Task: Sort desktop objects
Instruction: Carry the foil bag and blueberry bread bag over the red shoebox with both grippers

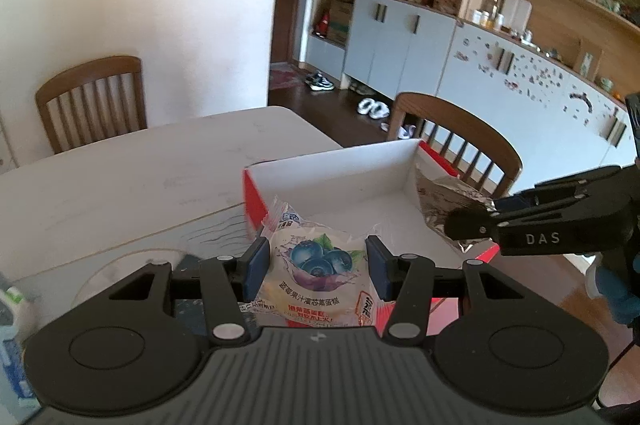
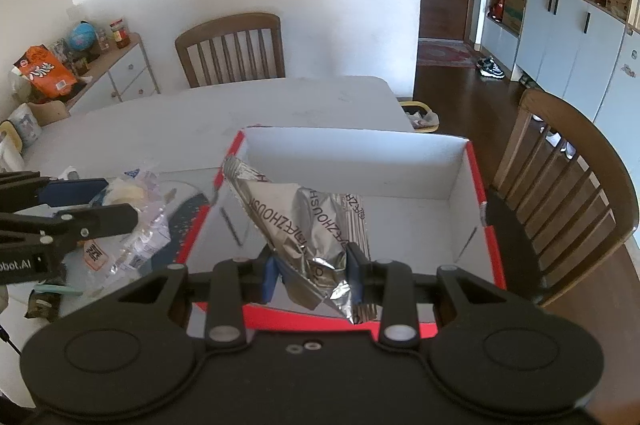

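Left wrist view, left gripper (image 1: 316,267): jaws clamped on the blueberry cake packet (image 1: 316,275), held at the near left corner of the red box (image 1: 256,201).
Packet label: blueberry picture above Chinese print; its lower edge is hidden behind the gripper body.
Right gripper (image 1: 468,223): marked "DAS", enters from the right.
Right wrist view, right gripper (image 2: 314,275): jaws clamped on the silver foil packet (image 2: 304,221), over the box's white interior.
Foil print: partly legible, "ZHOUSH"; the rest is creased.
Left gripper (image 2: 120,209): body lettered "obot.AI", cut off at the left edge, above the counter (image 2: 200,113).
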